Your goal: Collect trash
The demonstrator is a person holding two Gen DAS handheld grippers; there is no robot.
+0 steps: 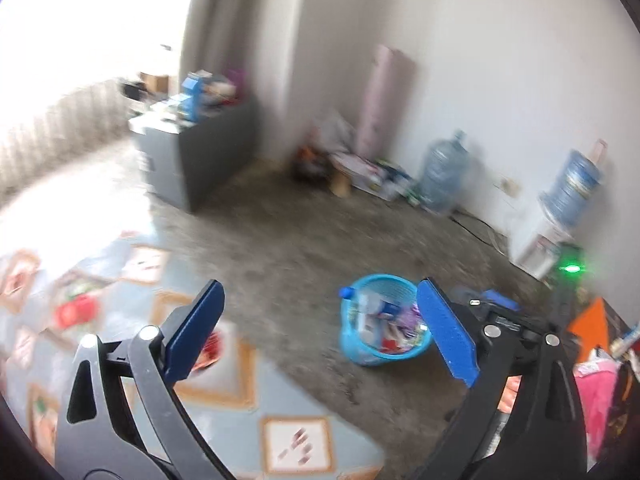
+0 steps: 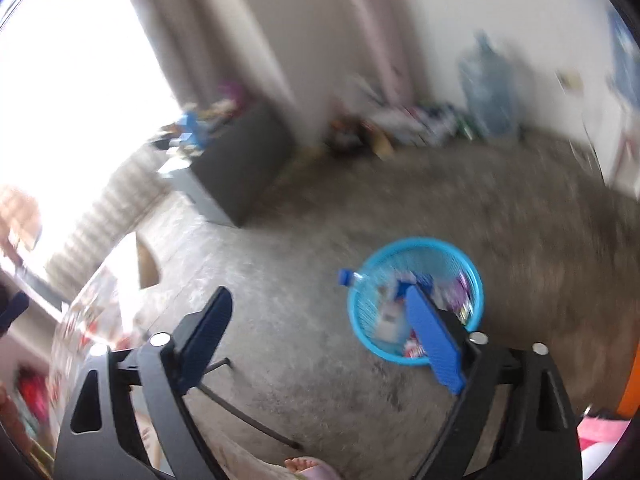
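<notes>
A round blue mesh basket (image 1: 360,354) stands on the grey floor, filled with wrappers and packets. A plastic bottle with a blue cap (image 1: 349,293) sticks out over its left rim. My left gripper (image 1: 322,284) hangs open above the floor with nothing between its blue pads; the basket shows just behind its right finger. In the right wrist view the same basket (image 2: 416,242) and bottle (image 2: 346,276) lie below. My right gripper (image 2: 320,292) is open and empty, its right finger overlapping the basket. Both views are blurred.
A table with a patterned cloth (image 1: 280,440) fills the lower left, with a red packet (image 1: 76,312) on it. A grey cabinet (image 1: 200,160), water jugs (image 1: 444,172) and a dispenser (image 1: 536,248) line the walls. A person's bare foot (image 2: 304,464) and a table leg (image 2: 248,416) are below.
</notes>
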